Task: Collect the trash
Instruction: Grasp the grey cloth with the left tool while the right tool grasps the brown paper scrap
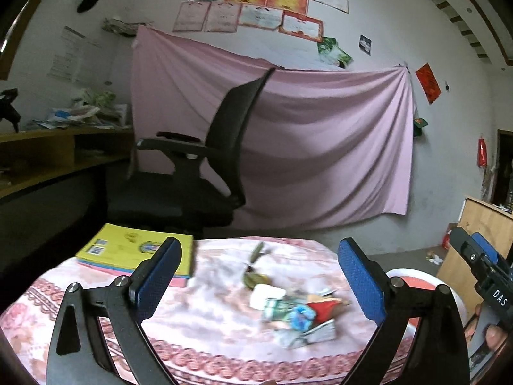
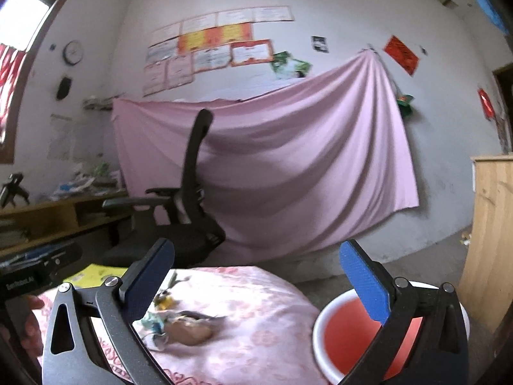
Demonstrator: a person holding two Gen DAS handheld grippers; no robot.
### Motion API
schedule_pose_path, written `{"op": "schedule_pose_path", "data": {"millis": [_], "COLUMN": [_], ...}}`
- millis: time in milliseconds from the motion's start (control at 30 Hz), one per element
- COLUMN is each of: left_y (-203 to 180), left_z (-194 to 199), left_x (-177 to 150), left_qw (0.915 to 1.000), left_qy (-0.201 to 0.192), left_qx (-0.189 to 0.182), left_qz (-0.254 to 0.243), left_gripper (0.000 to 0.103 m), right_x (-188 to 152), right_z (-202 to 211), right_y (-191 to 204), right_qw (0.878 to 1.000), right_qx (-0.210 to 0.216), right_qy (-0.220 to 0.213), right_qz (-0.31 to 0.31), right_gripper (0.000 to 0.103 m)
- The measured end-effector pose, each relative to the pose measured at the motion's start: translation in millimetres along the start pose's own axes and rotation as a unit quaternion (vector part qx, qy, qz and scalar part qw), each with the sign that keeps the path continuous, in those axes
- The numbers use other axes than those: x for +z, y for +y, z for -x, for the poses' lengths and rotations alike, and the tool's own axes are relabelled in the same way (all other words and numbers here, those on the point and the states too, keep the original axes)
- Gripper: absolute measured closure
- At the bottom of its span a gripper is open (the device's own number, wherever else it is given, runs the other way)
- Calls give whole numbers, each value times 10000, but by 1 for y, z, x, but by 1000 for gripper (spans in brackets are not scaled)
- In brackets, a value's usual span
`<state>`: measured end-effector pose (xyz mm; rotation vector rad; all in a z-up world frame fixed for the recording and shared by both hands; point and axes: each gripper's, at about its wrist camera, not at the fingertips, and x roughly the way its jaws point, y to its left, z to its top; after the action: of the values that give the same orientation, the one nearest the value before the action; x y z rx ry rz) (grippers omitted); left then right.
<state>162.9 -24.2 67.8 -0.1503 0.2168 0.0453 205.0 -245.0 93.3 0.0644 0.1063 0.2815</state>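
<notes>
Both grippers, left gripper [image 1: 259, 276] and "DAS"-lettered right gripper [image 2: 256, 282], spread wide, holding nothing.

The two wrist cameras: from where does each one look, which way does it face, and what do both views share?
Left wrist: sits behind the open left gripper, faces the trash pile on the table; right gripper and a hand show at right.
Right wrist: sits behind the open right gripper, faces the table edge and the red bucket; left gripper body shows at left.
Shared: trash, yellow book, black chair, pink sheet.
</notes>
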Motion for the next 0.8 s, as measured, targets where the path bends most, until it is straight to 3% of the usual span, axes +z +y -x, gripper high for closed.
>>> {"op": "schedule_pose_path", "data": {"millis": [233,467,533,600,667,800], "left_y": [20,25,25,25,24,20], "left_z": [-4,-37,-47,-55,-66,-80], "left_x": [-13,-29,-32,-36,-41,-55], "left_qw": [9997,9926,9884,9839,9765,9585], "left_qy": [166,1202,1505,1764,2101,2705], "left_qx": [89,-38,-163,-265,-481,-893], "left_qz": [-139,-157,-114,-96,-82,42], "left_gripper": [7,8,9,20,31,41], "right_x": [-13,-28,-33,-39,-45,-57], "right_z": [-19,-53,-65,-76,-83,-96], "right_y": [30,28,28,28,29,36], "right_qw": [9975,9857,9792,9705,9630,9462], "right_qx": [269,584,722,877,984,1223], "right_qy": [523,1579,1894,2244,2508,2994], "right_qz": [392,97,-3,-72,-104,-118], "right_gripper": [0,0,7,17,19,30]}}
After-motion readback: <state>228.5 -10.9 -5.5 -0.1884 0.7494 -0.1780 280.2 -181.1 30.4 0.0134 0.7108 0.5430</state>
